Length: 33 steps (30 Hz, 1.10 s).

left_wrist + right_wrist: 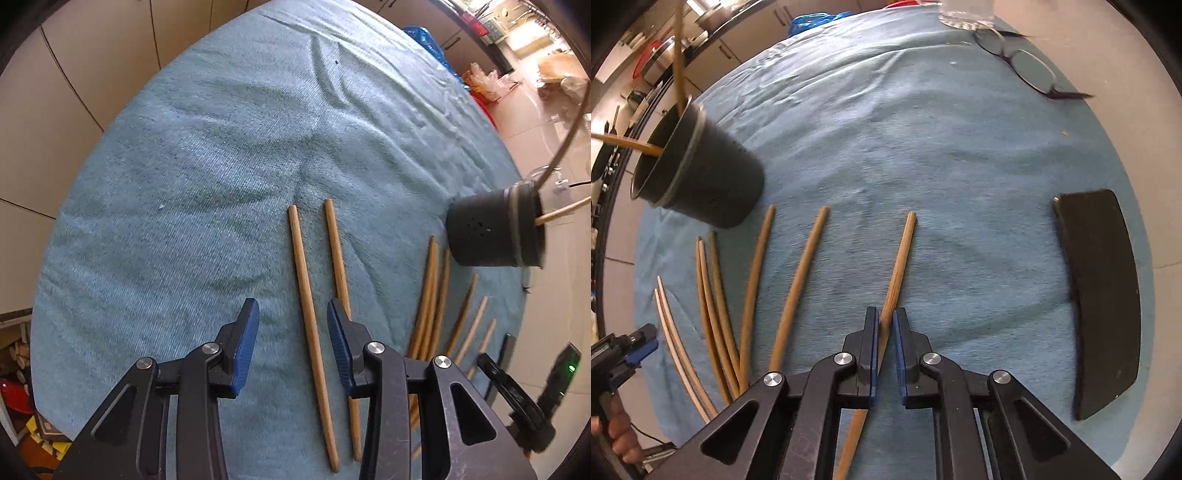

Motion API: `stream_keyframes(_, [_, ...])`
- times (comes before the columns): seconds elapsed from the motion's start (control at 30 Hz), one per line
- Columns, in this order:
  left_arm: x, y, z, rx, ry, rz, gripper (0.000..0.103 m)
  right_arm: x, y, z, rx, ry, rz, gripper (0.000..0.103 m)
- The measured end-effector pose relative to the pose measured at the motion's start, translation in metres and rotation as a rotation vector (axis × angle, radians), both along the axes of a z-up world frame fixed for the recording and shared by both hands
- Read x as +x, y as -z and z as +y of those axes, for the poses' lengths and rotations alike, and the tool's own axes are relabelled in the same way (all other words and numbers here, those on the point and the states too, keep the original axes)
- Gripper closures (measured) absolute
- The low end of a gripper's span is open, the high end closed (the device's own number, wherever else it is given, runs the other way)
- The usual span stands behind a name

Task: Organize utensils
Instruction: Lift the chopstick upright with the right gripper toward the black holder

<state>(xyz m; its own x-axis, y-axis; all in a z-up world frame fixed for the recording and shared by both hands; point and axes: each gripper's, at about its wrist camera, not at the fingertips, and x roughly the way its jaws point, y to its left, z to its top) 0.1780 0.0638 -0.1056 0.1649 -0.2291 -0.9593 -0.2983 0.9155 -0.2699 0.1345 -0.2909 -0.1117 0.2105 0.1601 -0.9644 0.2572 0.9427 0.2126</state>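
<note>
Several wooden chopsticks lie on a blue cloth (pixel 207 166). My left gripper (pixel 293 328) is open above one chopstick (pixel 312 317) that lies between its blue pads; a second chopstick (pixel 334 243) runs under the right finger. My right gripper (pixel 885 325) is shut on a chopstick (pixel 900 266) just above the cloth. A dark cup (pixel 701 173) with two chopsticks in it stands at the left in the right wrist view, and it also shows in the left wrist view (pixel 495 229). Loose chopsticks (pixel 753 288) lie between cup and gripper.
A black flat case (pixel 1104 295) lies on the cloth at the right. Eyeglasses (pixel 1023 59) and a clear glass (pixel 964 14) sit at the far edge. A blue bag (pixel 424 40) lies beyond the cloth. The left gripper shows at the right wrist view's left edge (pixel 624 354).
</note>
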Motion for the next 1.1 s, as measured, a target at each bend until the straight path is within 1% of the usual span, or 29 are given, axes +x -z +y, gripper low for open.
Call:
stream_keyframes(0.1, [0.005, 0.001, -0.007, 0.043, 0.019, -0.009, 0.067, -0.002, -0.001, -0.005, 0.011, -0.002, 0.000, 0.095])
stream_keyframes(0.13, [0.007, 0.001, -0.011, 0.064, 0.029, -0.009, 0.070, -0.002, -0.001, -0.006, 0.017, -0.004, 0.003, 0.095])
stream_keyframes(0.17, [0.008, 0.001, -0.012, 0.079, 0.034, -0.015, 0.075, -0.003, -0.001, -0.006, 0.023, -0.008, 0.007, 0.095])
stream_keyframes(0.2, [0.009, 0.000, -0.016, 0.113, 0.044, -0.018, 0.077, -0.001, 0.000, -0.006, 0.028, -0.014, 0.010, 0.094])
stream_keyframes(0.23, [0.010, 0.001, -0.018, 0.133, 0.053, -0.023, 0.084, 0.000, 0.001, -0.006, 0.030, -0.021, 0.014, 0.094])
stream_keyframes(0.27, [0.009, 0.001, -0.021, 0.153, 0.067, -0.029, 0.086, 0.001, 0.002, -0.006, 0.029, -0.024, 0.017, 0.094])
stream_keyframes(0.3, [0.008, 0.000, -0.024, 0.163, 0.077, -0.038, 0.088, 0.001, 0.003, -0.006, 0.031, -0.022, 0.020, 0.094])
stream_keyframes(0.33, [0.007, 0.001, -0.026, 0.167, 0.084, -0.043, 0.094, 0.002, 0.004, -0.005, 0.034, -0.022, 0.023, 0.094])
stream_keyframes(0.4, [0.004, 0.001, -0.031, 0.199, 0.100, -0.059, 0.094, 0.008, 0.006, -0.002, 0.034, -0.028, 0.022, 0.094])
stream_keyframes(0.47, [0.001, 0.000, -0.032, 0.211, 0.110, -0.077, 0.094, 0.010, 0.006, -0.003, 0.042, -0.021, 0.021, 0.094])
stream_keyframes(0.53, [-0.004, -0.001, -0.029, 0.186, 0.114, -0.091, 0.096, 0.013, 0.008, -0.003, 0.049, -0.026, 0.017, 0.094])
stream_keyframes(0.6, [-0.009, -0.005, -0.024, 0.141, 0.107, -0.115, 0.097, 0.012, 0.007, -0.004, 0.051, -0.033, 0.006, 0.095])
stream_keyframes(0.67, [-0.015, -0.015, -0.021, 0.121, 0.114, -0.151, 0.097, 0.010, 0.005, -0.005, 0.083, -0.030, -0.011, 0.096])
stream_keyframes(0.73, [-0.018, -0.026, -0.020, 0.095, 0.116, -0.185, 0.097, 0.008, -0.003, -0.004, 0.088, -0.029, -0.042, 0.096])
stream_keyframes(0.93, [-0.034, -0.078, -0.016, 0.070, 0.123, -0.313, 0.097, -0.006, -0.047, 0.002, 0.099, -0.050, -0.179, 0.096])
stream_keyframes(1.03, [-0.040, -0.099, -0.018, 0.060, 0.131, -0.365, 0.097, -0.014, -0.074, 0.004, 0.106, -0.055, -0.262, 0.096])
stream_keyframes(1.1, [-0.046, -0.113, -0.020, 0.056, 0.139, -0.400, 0.097, -0.019, -0.086, 0.007, 0.106, -0.054, -0.302, 0.096])
